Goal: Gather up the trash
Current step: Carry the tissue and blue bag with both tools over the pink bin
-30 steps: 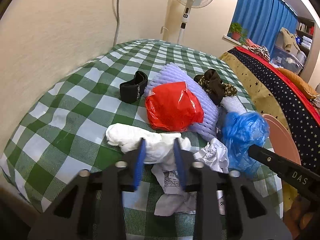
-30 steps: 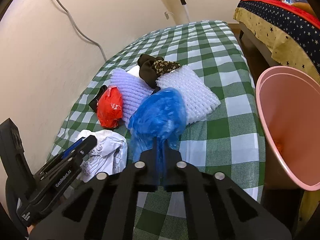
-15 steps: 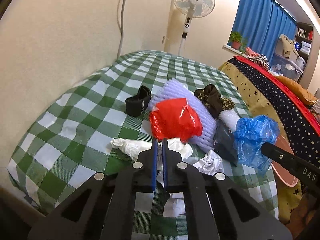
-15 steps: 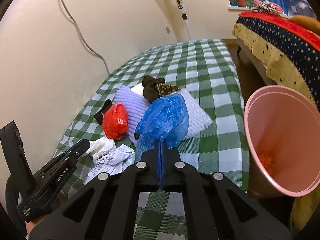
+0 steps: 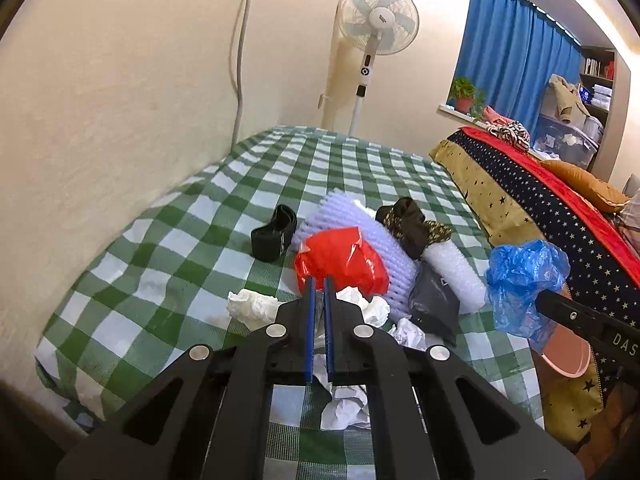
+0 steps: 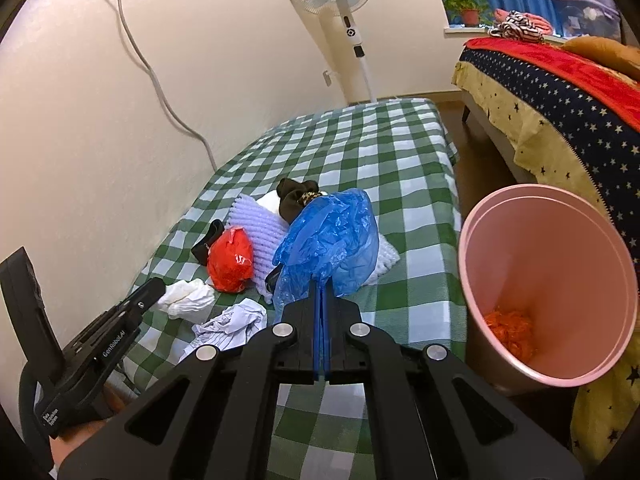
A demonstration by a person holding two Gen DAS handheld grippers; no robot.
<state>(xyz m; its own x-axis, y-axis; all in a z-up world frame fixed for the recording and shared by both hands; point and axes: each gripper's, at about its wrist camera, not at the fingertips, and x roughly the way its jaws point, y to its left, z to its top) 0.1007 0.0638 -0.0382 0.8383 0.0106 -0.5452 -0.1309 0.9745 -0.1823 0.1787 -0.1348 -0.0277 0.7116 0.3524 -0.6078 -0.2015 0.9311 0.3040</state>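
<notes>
1. Right wrist view: our right claw (image 6: 321, 292) is clenched on a blue plastic bag (image 6: 330, 240), which hangs bunched off the fingertips, lifted clear of the green checked bed (image 6: 400, 152).
2. The relation that matters: the pink bin (image 6: 548, 292) stands to the right of that claw, just off the bed's edge, its mouth tilted toward us and some orange scrap already at the bottom. We judge the right hand is the nearer one to it, so the bag should swing right and over the rim.
3. Left wrist view: our left claw (image 5: 318, 284) has just been closing, and its blue pads (image 5: 309, 320) now pinch white tissue (image 5: 256, 306); how firmly we cannot tell, since the claw body hides most of it.
4. Left of the bin, on the bed, there remain the crumpled printed paper (image 6: 232, 322), a red bag (image 6: 231, 260), a lilac foam sheet (image 6: 256, 224), a grey pouch (image 5: 434, 304) and dark cloth items we would not count as trash.
5. The left claw lies farther from the bin, with the right claw between them, so we would let the right drop first.
</notes>
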